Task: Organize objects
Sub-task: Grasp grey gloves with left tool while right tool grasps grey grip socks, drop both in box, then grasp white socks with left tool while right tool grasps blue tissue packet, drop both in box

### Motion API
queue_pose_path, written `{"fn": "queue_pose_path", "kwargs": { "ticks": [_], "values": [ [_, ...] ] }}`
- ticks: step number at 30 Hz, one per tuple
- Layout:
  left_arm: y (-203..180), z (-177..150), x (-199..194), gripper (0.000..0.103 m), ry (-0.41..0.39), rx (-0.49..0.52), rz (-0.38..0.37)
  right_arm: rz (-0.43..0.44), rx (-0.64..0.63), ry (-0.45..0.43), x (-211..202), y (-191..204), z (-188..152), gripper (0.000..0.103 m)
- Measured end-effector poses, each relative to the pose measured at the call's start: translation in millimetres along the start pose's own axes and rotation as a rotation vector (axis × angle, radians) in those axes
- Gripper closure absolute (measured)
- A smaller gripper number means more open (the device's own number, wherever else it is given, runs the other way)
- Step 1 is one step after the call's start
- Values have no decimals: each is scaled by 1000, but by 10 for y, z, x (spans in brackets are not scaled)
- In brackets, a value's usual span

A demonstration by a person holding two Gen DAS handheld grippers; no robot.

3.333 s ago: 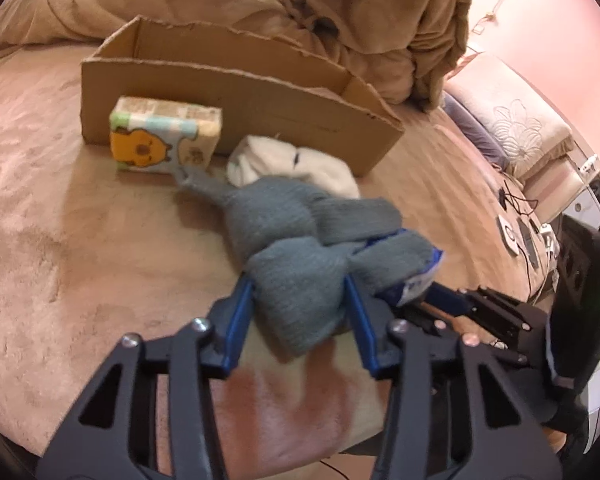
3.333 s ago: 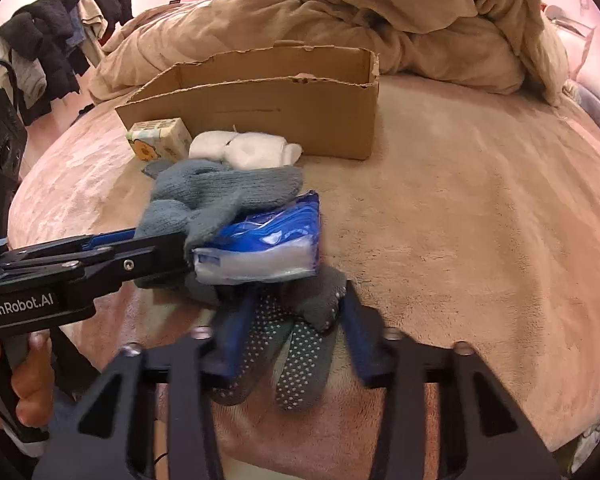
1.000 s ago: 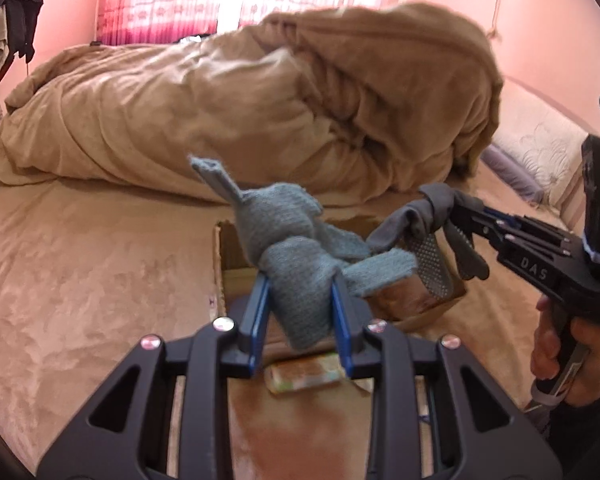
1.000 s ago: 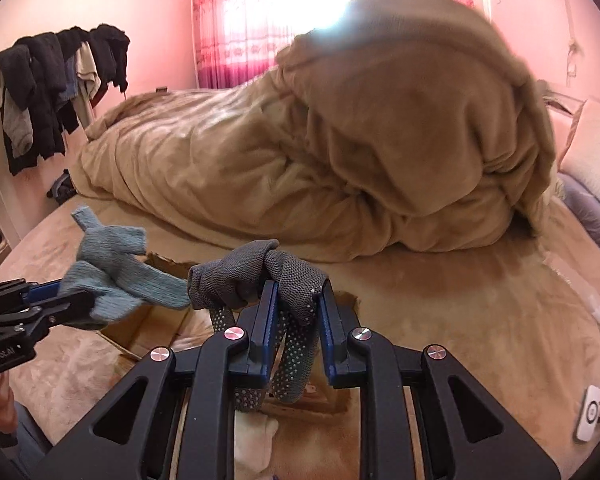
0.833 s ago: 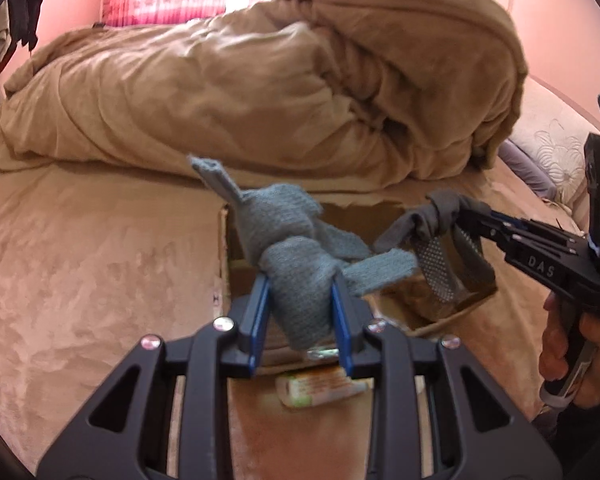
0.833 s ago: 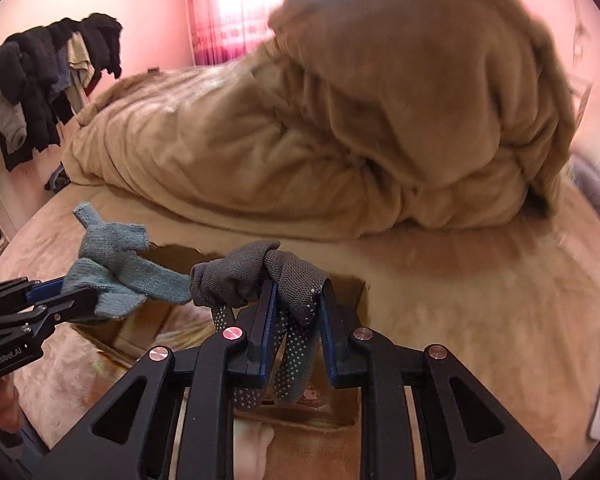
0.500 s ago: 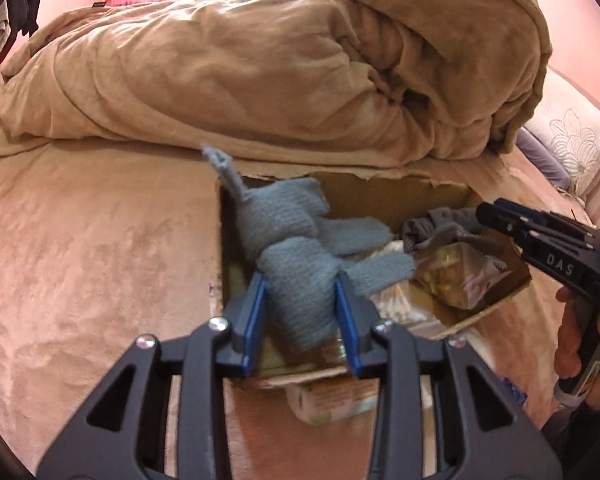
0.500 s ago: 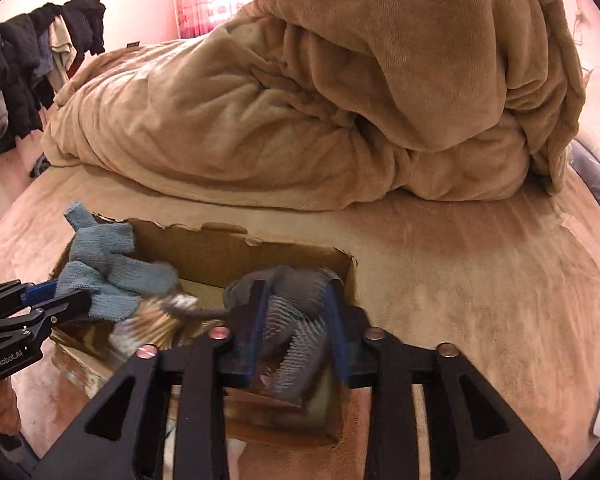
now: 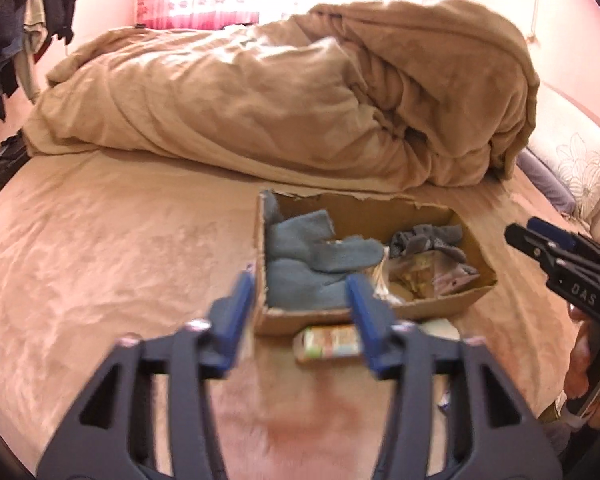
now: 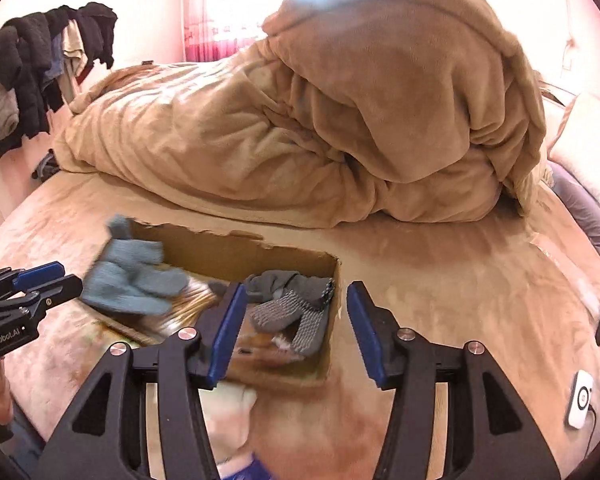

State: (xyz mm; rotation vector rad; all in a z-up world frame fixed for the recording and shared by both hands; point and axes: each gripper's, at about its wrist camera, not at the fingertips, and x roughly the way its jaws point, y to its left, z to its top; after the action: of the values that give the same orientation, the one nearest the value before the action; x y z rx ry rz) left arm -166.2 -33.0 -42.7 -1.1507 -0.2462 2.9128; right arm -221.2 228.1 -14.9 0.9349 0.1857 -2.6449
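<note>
Both claws, left claw (image 9: 300, 312) and right claw (image 10: 292, 330), opening empty over the cardboard box (image 9: 440, 304) (only the right view shows the charger (image 10: 579, 399) on the bed).

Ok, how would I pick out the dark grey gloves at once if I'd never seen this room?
Find the bed with the heaped tan duvet, then the open cardboard box lying in front of it. The dark grey gloves lie at the box's right end. Unlike the light blue gloves at the left end, they are darker and have dotted palms.
</note>
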Motion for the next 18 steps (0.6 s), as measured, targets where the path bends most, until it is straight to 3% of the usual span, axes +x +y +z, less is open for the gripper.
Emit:
{"fn": "queue_pose_path", "kwargs": {
  "ticks": [2,7,13,18],
  "values": [
    [31,-44,-184,20,-36,-24,-7,4,7,-14,-137,13,-28,46],
    [-6,-131,-605,20,-68,-8,-12,36,45,-41,-510,32,-135,38],
    [-80,-259,-1068,20,-117,-6,-25,44,39,-60,-893,51,-288,37],
    [-126,-398,-1172,19,-110,10,-40,37,30,-73,-1140,84,-447,36]
  ]
}}
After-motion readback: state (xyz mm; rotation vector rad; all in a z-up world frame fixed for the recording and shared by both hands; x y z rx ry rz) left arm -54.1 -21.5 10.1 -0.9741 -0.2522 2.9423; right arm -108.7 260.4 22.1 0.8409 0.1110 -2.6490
